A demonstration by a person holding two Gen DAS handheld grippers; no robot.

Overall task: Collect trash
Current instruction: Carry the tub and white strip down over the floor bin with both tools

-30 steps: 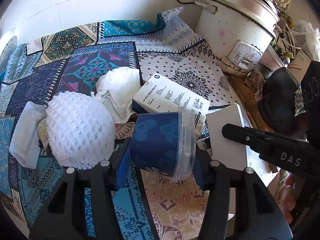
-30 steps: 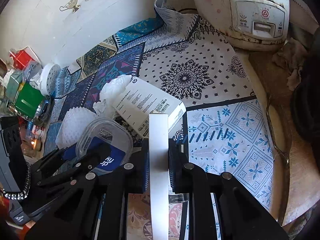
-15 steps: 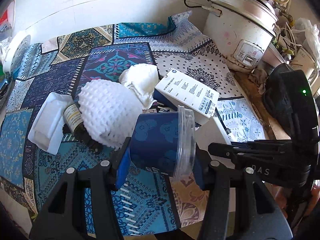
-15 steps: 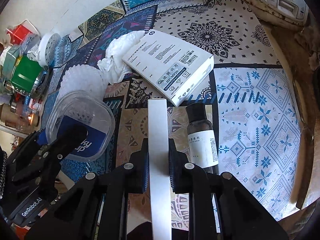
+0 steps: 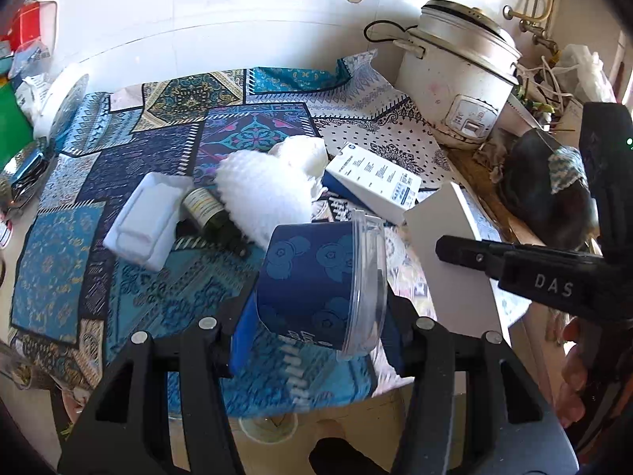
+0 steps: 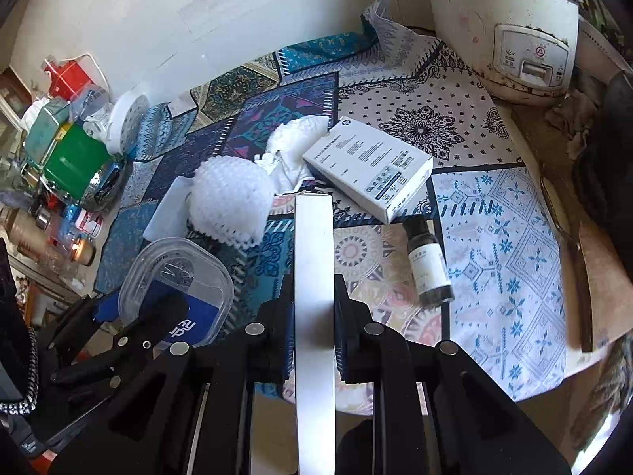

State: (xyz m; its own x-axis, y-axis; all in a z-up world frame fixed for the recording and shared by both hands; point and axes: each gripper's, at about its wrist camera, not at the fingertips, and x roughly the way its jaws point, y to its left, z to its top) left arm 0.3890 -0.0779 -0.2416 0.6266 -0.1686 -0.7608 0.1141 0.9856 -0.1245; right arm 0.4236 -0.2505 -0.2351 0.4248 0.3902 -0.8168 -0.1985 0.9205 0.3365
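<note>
My left gripper (image 5: 316, 312) is shut on a blue plastic tub (image 5: 312, 289) with a clear lid, held on its side above the table's near edge; the tub also shows in the right wrist view (image 6: 178, 301). My right gripper (image 6: 314, 308) is shut on a flat white box (image 6: 314, 297), held edge-on; the box also shows in the left wrist view (image 5: 455, 273). On the patterned cloth (image 6: 494, 237) lie a white printed box (image 6: 368, 166), a white foam net (image 6: 229, 202), crumpled white paper (image 6: 292, 146), a small dark bottle (image 6: 429, 269), a brown bottle (image 5: 209, 213) and a white foam tray (image 5: 146, 221).
A white rice cooker (image 5: 455, 75) stands at the back right by the wall. A dark bag (image 5: 546, 194) lies at the right edge. Green, red and other containers (image 6: 67, 154) crowd the left side. The table's near edge (image 5: 316, 407) is just below the grippers.
Both grippers have pulled back and up from the table with the tub and the flat white box still held. More of the cloth, the small dark bottle and the near edge have come into view.
</note>
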